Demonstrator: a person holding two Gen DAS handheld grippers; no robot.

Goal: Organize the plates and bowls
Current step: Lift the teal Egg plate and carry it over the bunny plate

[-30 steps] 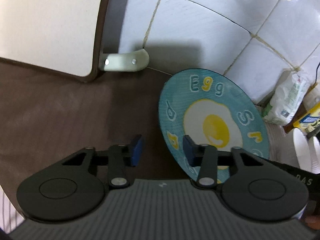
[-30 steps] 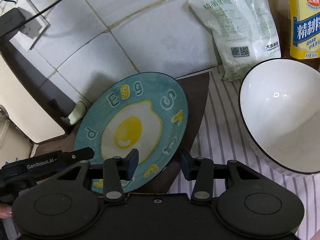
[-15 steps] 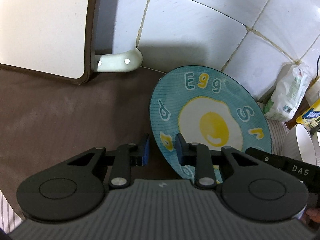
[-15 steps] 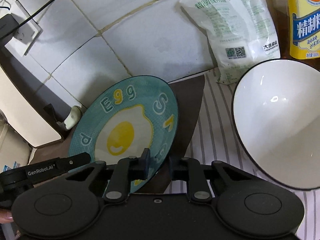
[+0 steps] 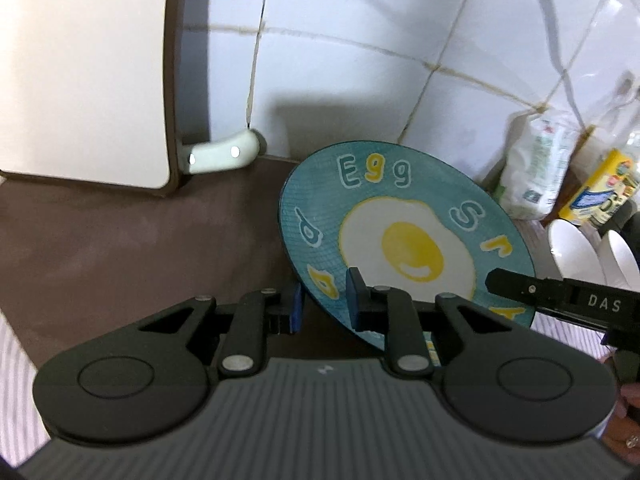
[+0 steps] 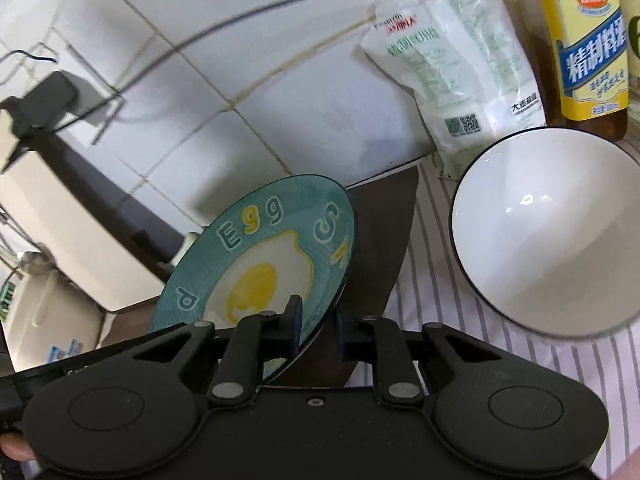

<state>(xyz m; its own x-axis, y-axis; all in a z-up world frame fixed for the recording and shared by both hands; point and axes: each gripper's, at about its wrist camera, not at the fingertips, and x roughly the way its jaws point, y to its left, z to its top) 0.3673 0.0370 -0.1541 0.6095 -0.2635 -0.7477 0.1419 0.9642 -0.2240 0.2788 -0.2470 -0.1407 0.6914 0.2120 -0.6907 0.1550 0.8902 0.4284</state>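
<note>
A teal plate with a fried-egg picture and the word "Egg" [image 5: 400, 220] is held tilted above the brown mat [image 5: 120, 248]. My left gripper [image 5: 322, 306] is shut on the plate's left rim. My right gripper [image 6: 318, 322] is shut on the plate's right rim [image 6: 280, 248]. A white bowl with a dark rim [image 6: 548, 232] stands tilted to the right of the plate on the striped cloth [image 6: 432, 280]. In the left wrist view white bowls [image 5: 572, 248] show at the far right.
The white tiled wall [image 5: 360, 80] is close behind the plate. A white board with a brown edge [image 5: 80, 72] leans at the left. A white bag [image 6: 452, 60] and a yellow-labelled bottle [image 6: 584, 40] stand at the back right. A plug and cable [image 6: 52, 100] hang on the wall.
Both grippers have closed on the plate's rims. The plate has been lifted and tilted steeper off the mat. Both views have shifted upward.
</note>
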